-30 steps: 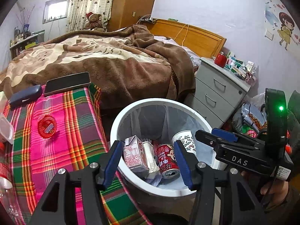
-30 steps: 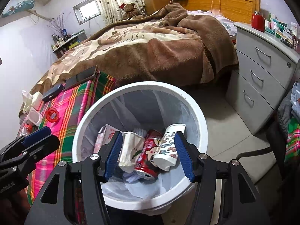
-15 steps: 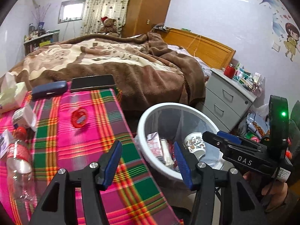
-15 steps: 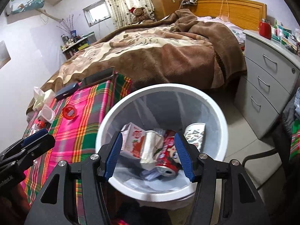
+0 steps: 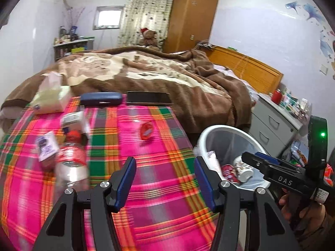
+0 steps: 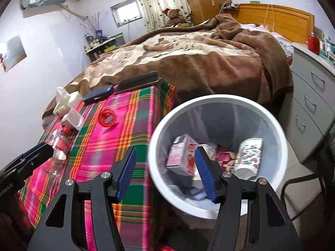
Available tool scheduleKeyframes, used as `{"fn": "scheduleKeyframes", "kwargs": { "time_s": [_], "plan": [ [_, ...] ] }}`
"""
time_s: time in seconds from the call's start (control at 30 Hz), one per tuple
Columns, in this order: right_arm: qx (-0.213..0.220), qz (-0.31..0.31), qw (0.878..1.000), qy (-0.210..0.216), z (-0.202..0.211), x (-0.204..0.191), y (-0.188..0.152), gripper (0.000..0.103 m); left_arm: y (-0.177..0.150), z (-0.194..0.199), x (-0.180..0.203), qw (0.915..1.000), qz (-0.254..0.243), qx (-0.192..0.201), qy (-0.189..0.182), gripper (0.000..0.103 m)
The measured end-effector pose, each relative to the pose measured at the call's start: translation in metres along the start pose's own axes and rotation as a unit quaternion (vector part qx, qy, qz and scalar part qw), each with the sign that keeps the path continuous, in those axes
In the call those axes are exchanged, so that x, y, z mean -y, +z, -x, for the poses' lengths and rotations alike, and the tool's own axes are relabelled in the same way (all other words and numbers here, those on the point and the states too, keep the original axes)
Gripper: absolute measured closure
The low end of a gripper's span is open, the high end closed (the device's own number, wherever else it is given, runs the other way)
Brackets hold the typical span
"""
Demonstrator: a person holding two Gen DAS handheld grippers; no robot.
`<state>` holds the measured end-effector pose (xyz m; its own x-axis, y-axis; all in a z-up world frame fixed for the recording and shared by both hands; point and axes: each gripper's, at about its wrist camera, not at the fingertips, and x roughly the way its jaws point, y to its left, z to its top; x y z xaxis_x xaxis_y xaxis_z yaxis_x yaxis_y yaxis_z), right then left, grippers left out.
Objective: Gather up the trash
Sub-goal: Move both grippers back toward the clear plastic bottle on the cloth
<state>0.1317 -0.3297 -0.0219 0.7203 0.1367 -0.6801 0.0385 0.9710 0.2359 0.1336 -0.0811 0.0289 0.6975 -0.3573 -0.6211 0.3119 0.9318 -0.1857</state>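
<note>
Left gripper (image 5: 165, 181): lower centre, fingers (image 5: 125, 179) apart, empty, above plaid surface (image 5: 146, 163).
Right gripper (image 6: 165, 175): fingers apart, empty, over bin rim; in the left view its body reads "DAS".
Trash bin (image 6: 280, 138): white, right of surface; holds pink carton (image 6: 181, 154), red can (image 6: 226, 160), patterned cup (image 6: 249, 156).
Bottle (image 5: 71, 163): lying left on surface, red label blurred, unreadable.
Far edge: blue case (image 5: 100, 98), dark phone (image 5: 148, 98).

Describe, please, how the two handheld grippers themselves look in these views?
Both the left gripper and right gripper have black angular frames, silver bolts and blue finger pads. Seen side-on, the right one carries white "DAS" lettering, a green light and a white label.
</note>
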Motion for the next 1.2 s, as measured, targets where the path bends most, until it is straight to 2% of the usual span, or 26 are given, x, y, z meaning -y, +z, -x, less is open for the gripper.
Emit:
{"fn": "scheduleKeyframes", "kwargs": {
  "time_s": [0.37, 0.7, 0.97, 1.2],
  "plan": [
    [-0.008, 0.03, 0.999, 0.031, -0.009, -0.045, -0.004, 0.044, -0.005, 0.032, -0.066, 0.9976, 0.039, 0.02, 0.054, 0.046],
    [-0.024, 0.078, 0.994, 0.068, -0.026, -0.108, -0.01, 0.044, -0.016, 0.055, -0.138, 0.9914, 0.077, 0.024, 0.102, 0.046],
    [-0.033, 0.113, 0.989, 0.092, -0.037, -0.155, -0.013, 0.044, -0.02, 0.064, -0.183, 0.9872, 0.097, 0.023, 0.125, 0.046],
    [-0.042, 0.107, 0.986, 0.124, -0.051, -0.182, -0.013, 0.044, -0.02, 0.054, -0.21, 0.9864, 0.1, 0.01, 0.13, 0.045]
  ]
}}
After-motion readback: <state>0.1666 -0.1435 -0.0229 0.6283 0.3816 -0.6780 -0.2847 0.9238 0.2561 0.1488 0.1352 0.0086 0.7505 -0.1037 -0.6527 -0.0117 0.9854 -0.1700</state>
